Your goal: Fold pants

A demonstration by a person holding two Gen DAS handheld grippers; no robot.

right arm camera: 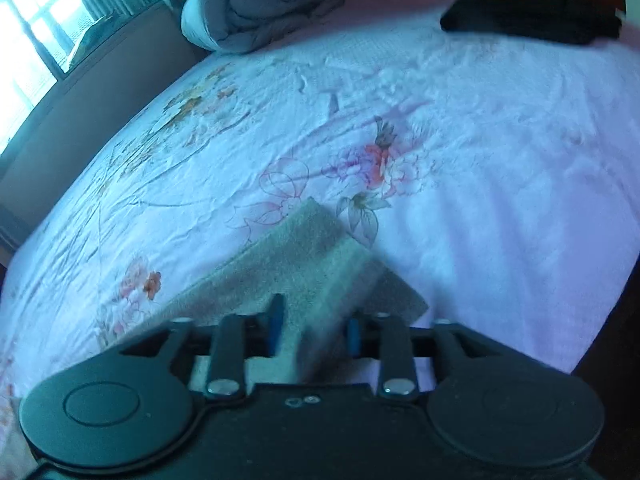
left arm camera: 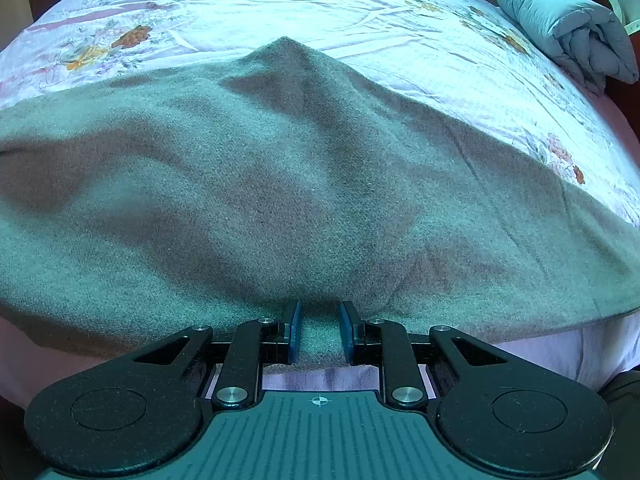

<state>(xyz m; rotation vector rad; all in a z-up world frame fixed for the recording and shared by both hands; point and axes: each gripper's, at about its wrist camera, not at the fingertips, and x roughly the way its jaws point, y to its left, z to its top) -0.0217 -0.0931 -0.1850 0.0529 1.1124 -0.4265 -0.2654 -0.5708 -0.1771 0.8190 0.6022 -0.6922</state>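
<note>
Grey-green knit pants [left arm camera: 280, 184] lie spread across the floral bed sheet [left arm camera: 280, 8], with a peaked fold pointing to the far side. My left gripper [left arm camera: 320, 320] is at their near edge, its blue pads shut on a bunch of the fabric. In the right wrist view, a narrow end of the pants [right arm camera: 304, 248] rises off the sheet [right arm camera: 440, 120] into my right gripper [right arm camera: 314, 320]. The cloth fills the gap between the blue pads, so the jaws look shut on it. This view is blurred.
A rolled grey quilt [left arm camera: 560, 20] lies at the far right corner of the bed, and shows again [right arm camera: 260, 0] in the right wrist view. A dark folded garment [right arm camera: 532, 16] rests at the back right. A window [right arm camera: 32, 32] is at the left. The bed's near edge drops off just behind the left gripper.
</note>
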